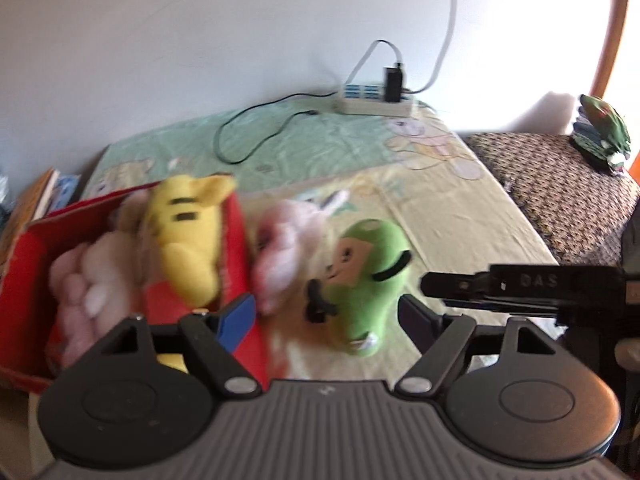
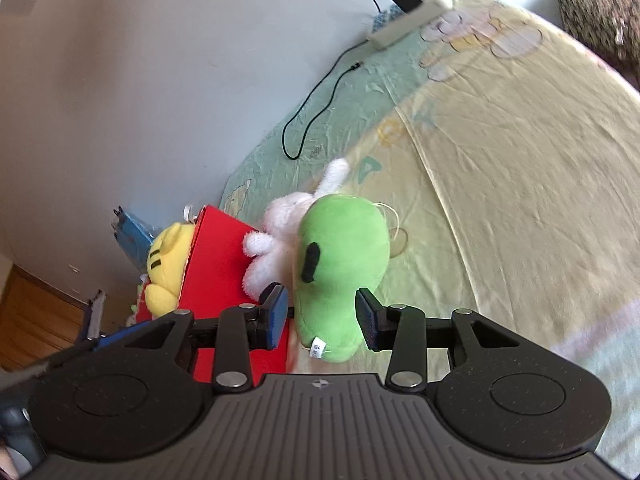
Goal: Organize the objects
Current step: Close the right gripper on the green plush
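On the bed (image 2: 520, 160), covered with a yellow-green sheet, the green plush toy (image 2: 340, 264) lies just beside the red box (image 2: 224, 276). The right tongs (image 2: 322, 316) stand around its lower part, pads not clearly pressing it. The left tongs (image 1: 328, 312) are released, the toy (image 1: 364, 280) lying ahead between them. A yellow plush (image 1: 188, 236) sits in the box (image 1: 236, 248).

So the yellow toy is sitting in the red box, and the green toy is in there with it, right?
Not quite. The yellow toy is in the red box, but the green toy lies outside it on the bed sheet, beside a pink toy. The left wrist view shows this.
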A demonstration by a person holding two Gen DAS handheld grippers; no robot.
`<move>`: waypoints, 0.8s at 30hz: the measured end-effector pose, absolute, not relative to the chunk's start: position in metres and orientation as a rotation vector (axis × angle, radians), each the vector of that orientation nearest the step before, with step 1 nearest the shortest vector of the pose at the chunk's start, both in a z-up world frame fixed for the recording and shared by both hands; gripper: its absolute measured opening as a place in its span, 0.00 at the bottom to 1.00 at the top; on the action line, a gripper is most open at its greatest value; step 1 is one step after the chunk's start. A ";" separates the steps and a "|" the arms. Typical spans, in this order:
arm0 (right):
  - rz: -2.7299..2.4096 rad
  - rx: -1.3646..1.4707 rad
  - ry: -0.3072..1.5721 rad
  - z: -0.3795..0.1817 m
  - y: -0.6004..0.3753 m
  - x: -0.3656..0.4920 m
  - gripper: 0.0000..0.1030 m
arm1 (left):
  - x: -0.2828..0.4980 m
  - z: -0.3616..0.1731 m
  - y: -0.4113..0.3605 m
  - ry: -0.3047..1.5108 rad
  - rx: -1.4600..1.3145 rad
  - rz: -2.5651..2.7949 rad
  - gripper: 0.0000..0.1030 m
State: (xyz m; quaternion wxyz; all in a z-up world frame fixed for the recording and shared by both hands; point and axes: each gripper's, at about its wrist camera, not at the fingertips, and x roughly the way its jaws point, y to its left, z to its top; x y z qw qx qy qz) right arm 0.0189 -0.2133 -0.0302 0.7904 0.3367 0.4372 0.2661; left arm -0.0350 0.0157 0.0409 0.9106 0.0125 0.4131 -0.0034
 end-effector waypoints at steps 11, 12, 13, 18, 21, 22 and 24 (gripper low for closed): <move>0.584 0.886 1.014 -0.053 -0.225 0.043 0.44 | -0.004 -0.007 -0.011 0.878 0.106 -0.153 0.73; 0.590 0.882 1.012 -0.053 -0.225 0.044 0.45 | 0.001 -0.013 -0.011 0.894 0.110 -0.154 0.71; 0.597 0.879 1.011 -0.053 -0.224 0.045 0.48 | 0.006 -0.020 -0.011 0.912 0.112 -0.151 0.68; 0.624 0.866 1.020 -0.056 -0.216 0.054 0.49 | 0.024 -0.042 -0.002 0.971 0.109 -0.143 0.66; 0.631 0.856 1.034 -0.058 -0.208 0.059 0.49 | 0.031 -0.047 0.001 0.974 0.110 -0.156 0.66; 0.627 0.853 1.037 -0.059 -0.206 0.062 0.50 | 0.033 -0.048 0.001 0.979 0.107 -0.163 0.66; 0.614 0.851 1.040 -0.061 -0.205 0.065 0.51 | 0.037 -0.051 0.000 0.988 0.101 -0.172 0.67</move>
